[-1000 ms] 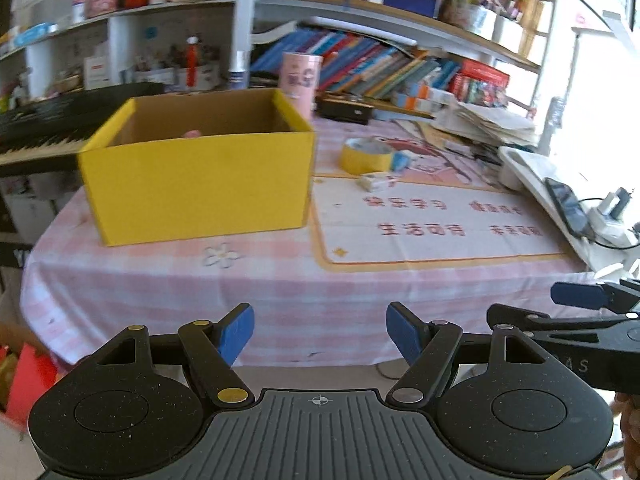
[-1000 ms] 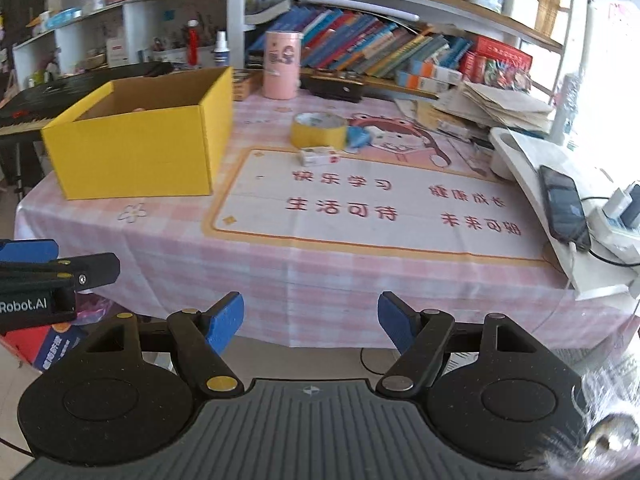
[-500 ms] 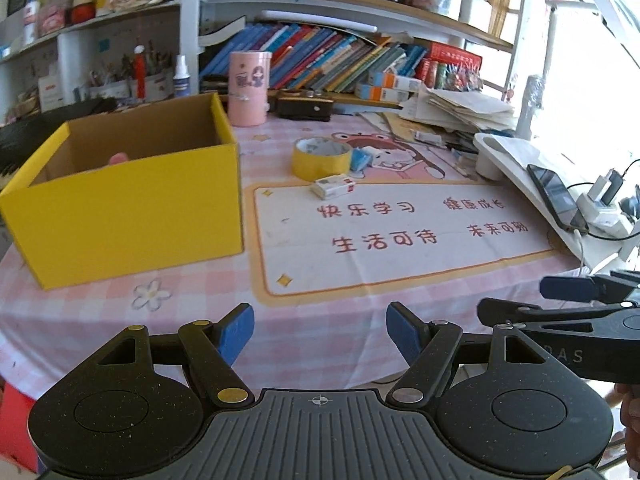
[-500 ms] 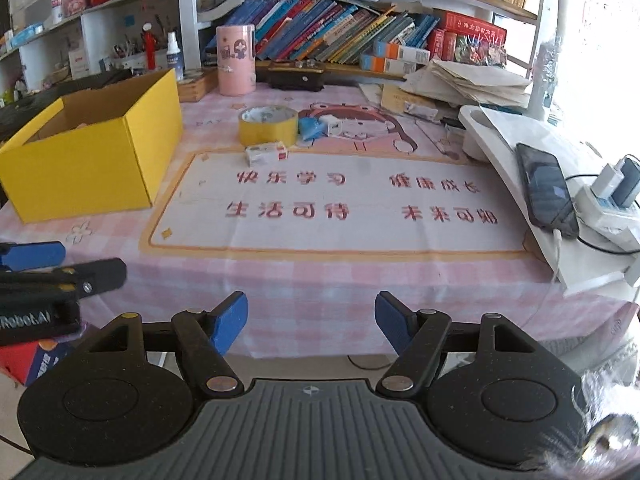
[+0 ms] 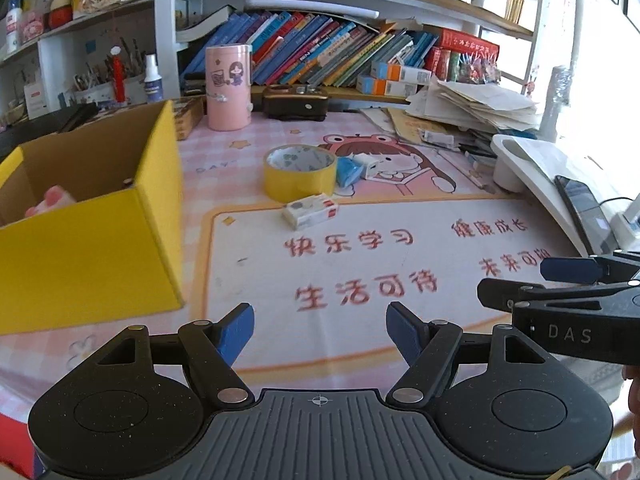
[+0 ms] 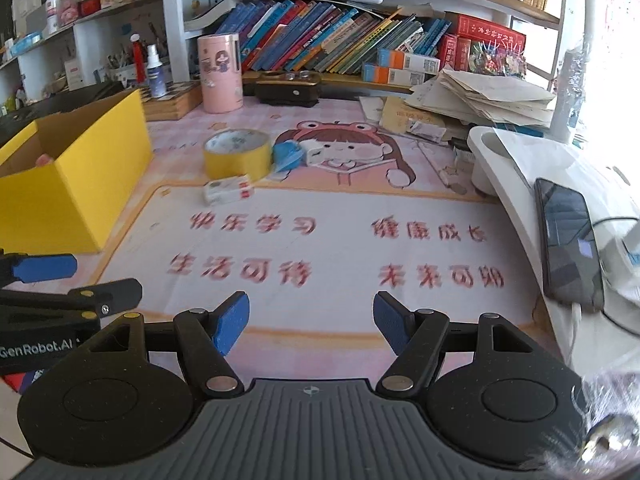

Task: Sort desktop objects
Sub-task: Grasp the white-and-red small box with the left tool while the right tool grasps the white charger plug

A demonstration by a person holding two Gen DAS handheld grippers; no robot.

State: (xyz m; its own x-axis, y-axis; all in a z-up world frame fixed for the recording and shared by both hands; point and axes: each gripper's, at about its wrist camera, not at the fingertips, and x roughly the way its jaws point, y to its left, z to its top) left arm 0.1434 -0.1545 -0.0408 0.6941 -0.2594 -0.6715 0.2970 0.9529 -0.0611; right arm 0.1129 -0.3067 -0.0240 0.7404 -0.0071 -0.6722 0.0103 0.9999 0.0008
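Left wrist: tape roll [image 5: 299,172] beside eraser [image 5: 310,211]

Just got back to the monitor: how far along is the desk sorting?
Done: one pink item already lies in the yellow cardboard box. In hand: nothing; the left claw and right claw are both open and empty, over the mat's near edge. Left: the yellow tape roll, small white box and blue item.

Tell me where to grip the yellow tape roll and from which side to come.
Grip the yellow tape roll across its wall, one finger inside the open core and one outside, coming down from above. It lies flat with the hole facing up. Choose the left part of the rim, since the small white box and blue item crowd its other sides.
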